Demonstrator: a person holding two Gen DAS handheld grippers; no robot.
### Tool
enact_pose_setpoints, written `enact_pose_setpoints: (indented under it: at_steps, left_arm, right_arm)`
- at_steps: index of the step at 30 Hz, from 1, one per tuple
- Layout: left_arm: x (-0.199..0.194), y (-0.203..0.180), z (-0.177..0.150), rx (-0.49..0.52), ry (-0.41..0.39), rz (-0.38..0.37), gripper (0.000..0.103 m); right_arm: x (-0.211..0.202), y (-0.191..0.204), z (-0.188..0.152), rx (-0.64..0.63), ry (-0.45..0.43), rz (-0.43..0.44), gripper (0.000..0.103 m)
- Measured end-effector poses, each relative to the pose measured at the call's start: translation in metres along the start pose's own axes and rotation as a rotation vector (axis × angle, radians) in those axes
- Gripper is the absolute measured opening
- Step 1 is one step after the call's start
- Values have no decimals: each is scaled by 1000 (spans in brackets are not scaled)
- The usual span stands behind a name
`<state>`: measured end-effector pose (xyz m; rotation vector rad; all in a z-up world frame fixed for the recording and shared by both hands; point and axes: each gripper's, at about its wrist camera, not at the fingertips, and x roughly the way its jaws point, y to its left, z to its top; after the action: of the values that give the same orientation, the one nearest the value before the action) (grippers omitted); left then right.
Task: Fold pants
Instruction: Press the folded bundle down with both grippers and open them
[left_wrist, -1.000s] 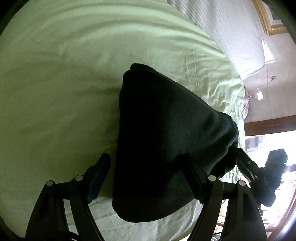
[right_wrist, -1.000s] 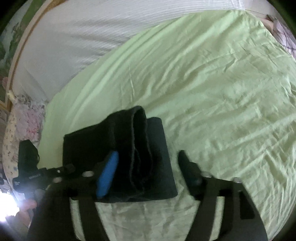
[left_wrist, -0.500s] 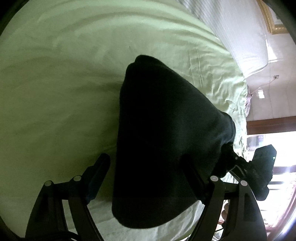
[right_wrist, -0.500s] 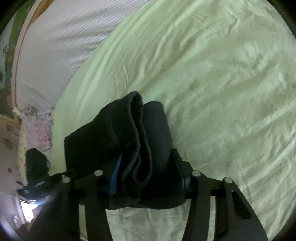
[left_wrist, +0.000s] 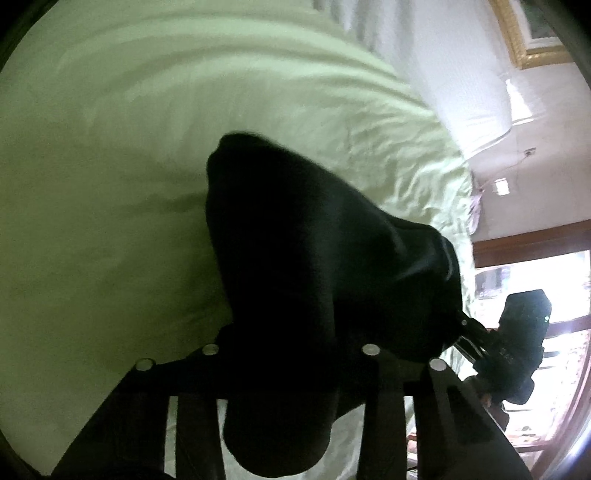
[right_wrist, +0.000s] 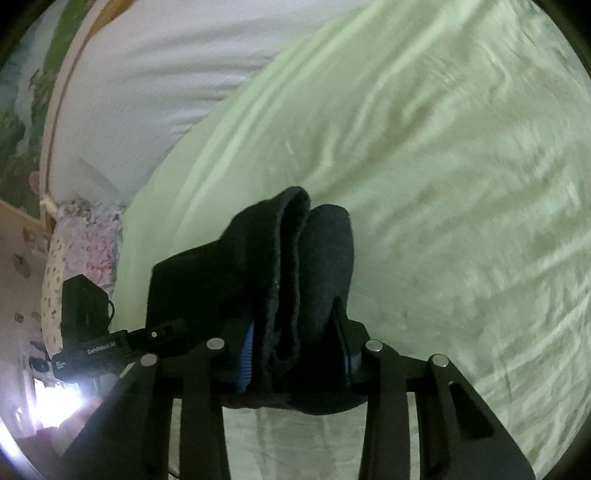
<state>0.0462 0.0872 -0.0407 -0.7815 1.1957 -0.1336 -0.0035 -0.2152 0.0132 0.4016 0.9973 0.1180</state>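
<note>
The black pants (left_wrist: 317, 266) are folded into a thick bundle, held above the light green bed sheet (left_wrist: 110, 166). My left gripper (left_wrist: 291, 343) is shut on one end of the bundle, and the cloth hides its fingertips. My right gripper (right_wrist: 295, 343) is shut on the other end of the pants (right_wrist: 291, 266), where several stacked layers stand between its blue pads (right_wrist: 245, 354). Each gripper shows in the other's view, the right one (left_wrist: 513, 350) at the lower right and the left one (right_wrist: 92, 332) at the lower left.
A white striped pillow (right_wrist: 155, 85) lies at the head of the bed. A floral cloth (right_wrist: 81, 240) lies at the bed's left edge. A gold picture frame (left_wrist: 524, 33) hangs on the wall, and a bright window (left_wrist: 535, 295) is at the right.
Both grippers have closed on the ends of the folded pants, the right one first, then the left. The bundle has risen off the sheet, and both views are blurred by motion.
</note>
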Motion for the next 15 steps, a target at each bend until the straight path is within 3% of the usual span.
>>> enact_pose_setpoints:
  at_steps: [3, 9, 15]
  left_arm:
    - [-22, -2, 6, 10, -39, -21, 33]
    - [-71, 12, 32, 11, -159, 12, 33]
    - [-96, 41, 59, -5, -217, 61, 33]
  right_arm:
    - [0, 16, 10, -24, -14, 21, 36]
    - [24, 58, 29, -95, -23, 92, 36]
    - [62, 92, 49, -129, -5, 141, 36]
